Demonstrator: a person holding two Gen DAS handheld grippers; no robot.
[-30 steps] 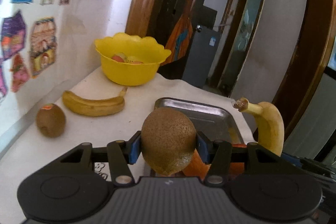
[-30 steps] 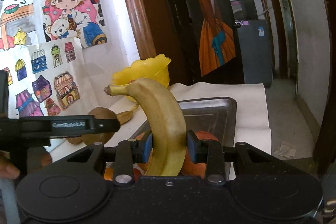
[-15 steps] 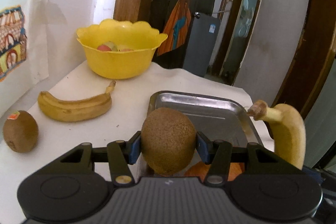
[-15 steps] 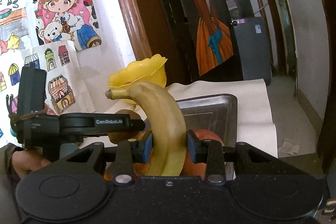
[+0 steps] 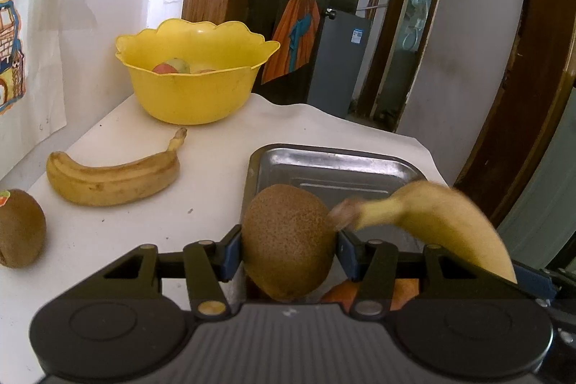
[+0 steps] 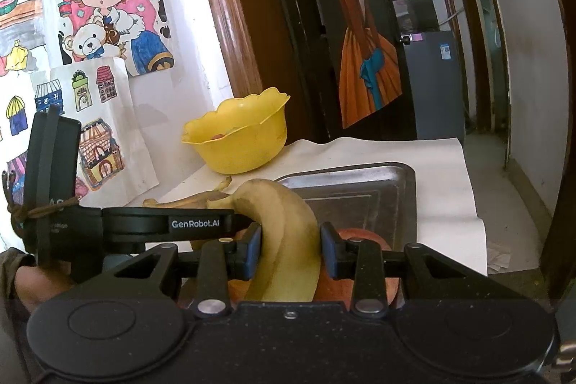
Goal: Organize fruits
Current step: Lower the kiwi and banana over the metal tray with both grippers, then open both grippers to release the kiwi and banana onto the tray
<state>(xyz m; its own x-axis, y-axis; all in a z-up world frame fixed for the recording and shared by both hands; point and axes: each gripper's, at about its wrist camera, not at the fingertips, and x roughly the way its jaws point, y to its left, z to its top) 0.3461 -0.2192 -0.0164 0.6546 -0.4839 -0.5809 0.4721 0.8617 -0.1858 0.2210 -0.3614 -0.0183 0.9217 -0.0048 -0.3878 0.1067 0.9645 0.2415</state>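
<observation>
Just ahead of and below both grippers lies the shallow steel tray point(image 5: 334, 164); the left gripper point(image 5: 288, 249) grips a fuzzy brown kiwi point(image 5: 288, 240), the right gripper point(image 6: 289, 249) clamps a yellow banana point(image 6: 288, 240), stem pointing left toward the kiwi

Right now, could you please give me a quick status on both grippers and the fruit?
Left gripper shut on kiwi. Right gripper shut on banana. Both over tray. Second banana, second kiwi on table; bowl beyond.
</observation>
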